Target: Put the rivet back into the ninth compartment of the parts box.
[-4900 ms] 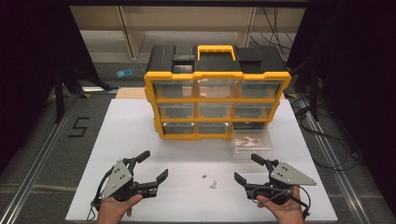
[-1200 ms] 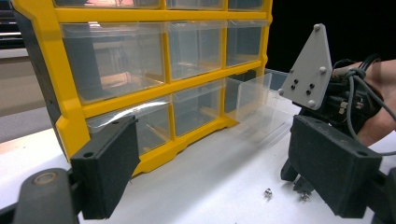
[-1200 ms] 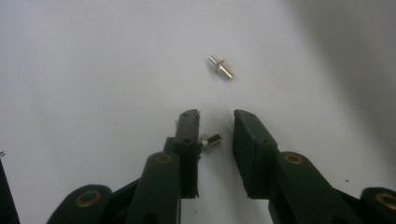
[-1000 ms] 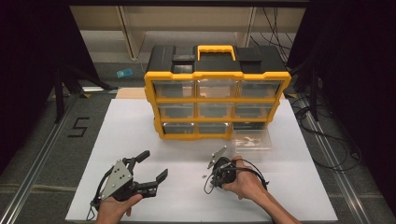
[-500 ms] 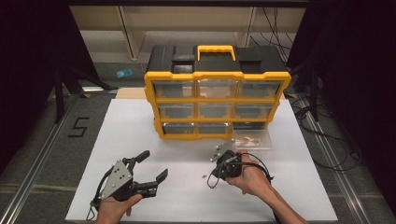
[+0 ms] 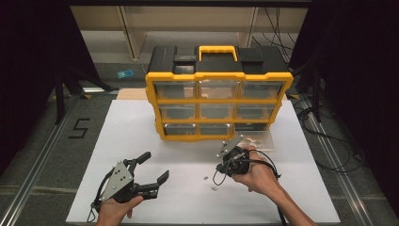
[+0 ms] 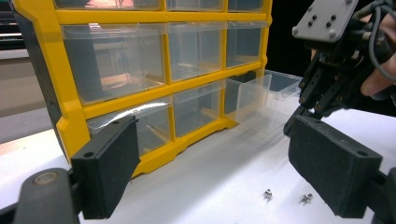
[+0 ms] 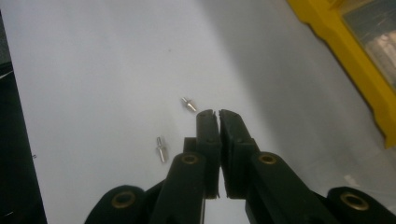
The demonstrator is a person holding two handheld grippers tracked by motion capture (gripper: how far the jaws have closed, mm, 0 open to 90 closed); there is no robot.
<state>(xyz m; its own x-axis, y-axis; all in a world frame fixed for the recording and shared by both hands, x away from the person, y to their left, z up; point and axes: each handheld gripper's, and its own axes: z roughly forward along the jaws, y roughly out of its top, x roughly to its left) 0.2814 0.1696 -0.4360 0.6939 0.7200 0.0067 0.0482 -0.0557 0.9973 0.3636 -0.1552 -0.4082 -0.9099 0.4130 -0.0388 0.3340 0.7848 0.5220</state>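
Two grippers low over my white counter, small metal pins between them, the drawer cabinet beyond.

Nearest me, my left gripper (image 6: pixel 151 169) rests on the white counter (image 6: pixel 122 127) with its black jaws spread wide and nothing between them. A little farther in, my right gripper (image 6: pixel 221 160) is tipped down toward the counter, its jaws pressed together with only a thin slit showing; I see nothing held in them. Just beside its tips lie two small silver metal pins (image 8: pixel 188 103) (image 8: pixel 161 148), loose on the surface and apart from each other. Behind the right gripper a clear plastic drawer (image 6: pixel 251 140) sits pulled out on the counter, in front of the yellow and black cabinet of clear drawers (image 6: pixel 219 101), which stands upright at the far side.
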